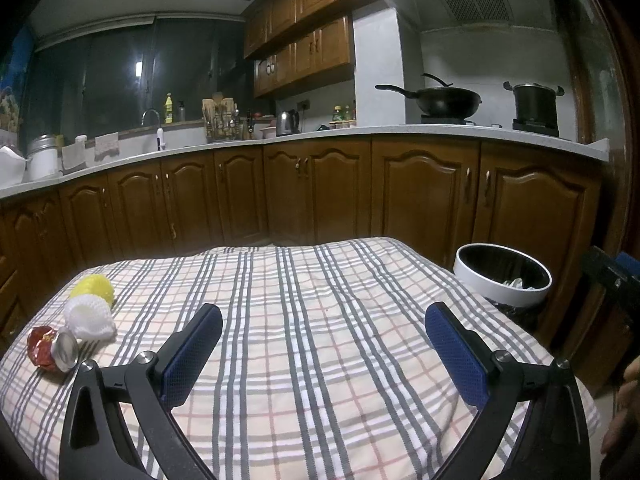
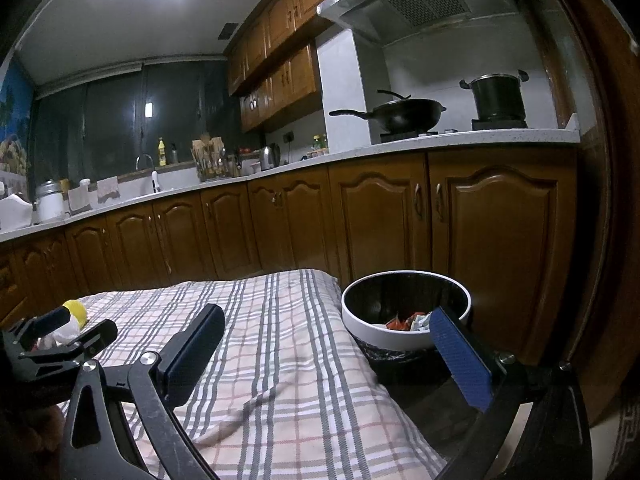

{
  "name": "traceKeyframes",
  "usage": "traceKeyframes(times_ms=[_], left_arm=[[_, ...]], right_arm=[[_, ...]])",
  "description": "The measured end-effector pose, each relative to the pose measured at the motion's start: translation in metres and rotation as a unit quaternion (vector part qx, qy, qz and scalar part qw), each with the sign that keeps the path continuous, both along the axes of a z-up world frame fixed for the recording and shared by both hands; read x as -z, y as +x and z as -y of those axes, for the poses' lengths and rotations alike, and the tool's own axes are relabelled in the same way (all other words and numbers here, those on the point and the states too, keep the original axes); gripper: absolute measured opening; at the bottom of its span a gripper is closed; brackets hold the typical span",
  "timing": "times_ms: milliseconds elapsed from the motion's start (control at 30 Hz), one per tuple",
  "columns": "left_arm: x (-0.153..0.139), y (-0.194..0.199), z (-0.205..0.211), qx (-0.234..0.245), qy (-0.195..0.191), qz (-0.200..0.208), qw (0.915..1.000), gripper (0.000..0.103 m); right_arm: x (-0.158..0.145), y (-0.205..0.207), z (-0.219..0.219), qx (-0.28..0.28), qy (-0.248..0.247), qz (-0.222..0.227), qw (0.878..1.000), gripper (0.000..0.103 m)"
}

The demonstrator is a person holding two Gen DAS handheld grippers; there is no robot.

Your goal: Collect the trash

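On the plaid-covered table (image 1: 312,320), at its left edge, lie a crushed red can (image 1: 52,349), a white foam net (image 1: 90,317) and a yellow foam net (image 1: 93,287). My left gripper (image 1: 324,344) hovers open over the middle of the cloth, right of these, with nothing between its fingers. A white-rimmed trash bin (image 1: 503,276) stands past the table's right edge. In the right wrist view my right gripper (image 2: 324,348) is open and empty at the table's right side, its right finger in front of the bin (image 2: 404,312), which holds red and pale scraps. The left gripper (image 2: 68,332) shows at far left, partly covering the nets.
Wooden cabinets (image 1: 320,192) under a pale counter (image 1: 360,134) run close behind the table. A wok (image 1: 444,101) and pot (image 1: 534,105) sit on the stove. A sink, kettle and utensil rack lie further left. A hand (image 1: 624,404) shows at the right edge.
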State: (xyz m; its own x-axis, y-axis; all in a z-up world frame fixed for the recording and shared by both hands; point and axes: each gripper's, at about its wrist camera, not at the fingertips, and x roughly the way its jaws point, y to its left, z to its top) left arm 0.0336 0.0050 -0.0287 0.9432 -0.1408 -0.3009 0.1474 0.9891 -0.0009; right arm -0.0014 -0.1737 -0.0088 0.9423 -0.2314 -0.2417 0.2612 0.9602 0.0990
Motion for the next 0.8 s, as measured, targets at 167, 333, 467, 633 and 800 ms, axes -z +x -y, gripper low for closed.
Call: traceKeyframes(times_ms=[167, 333, 467, 633, 800], left_arm=[[0.0009, -0.0007, -0.0012, -0.001, 0.003, 0.005, 1.0, 0.102], [0.0026, -0.0001, -0.003, 0.001, 0.003, 0.007, 1.0, 0.102], [0.0046, 0.0003, -0.0046, 0.003, 0.003, 0.006, 1.0, 0.102], [0.0054, 0.0013, -0.0064, 0.005, 0.003, 0.006, 1.0, 0.102], [0.0067, 0.0017, -0.0079, 0.006, 0.001, 0.004, 1.0, 0.102]], right_arm=[[-0.0003, -0.0003, 0.0002, -0.002, -0.001, 0.001, 1.0, 0.103], [-0.0026, -0.0017, -0.0013, -0.004, -0.002, 0.002, 1.0, 0.103], [-0.0033, -0.0025, -0.0022, -0.006, -0.001, 0.003, 1.0, 0.103], [-0.0045, -0.001, -0.0013, -0.009, -0.001, 0.002, 1.0, 0.103], [-0.005, -0.0016, -0.0021, -0.01, -0.002, 0.001, 1.0, 0.103]])
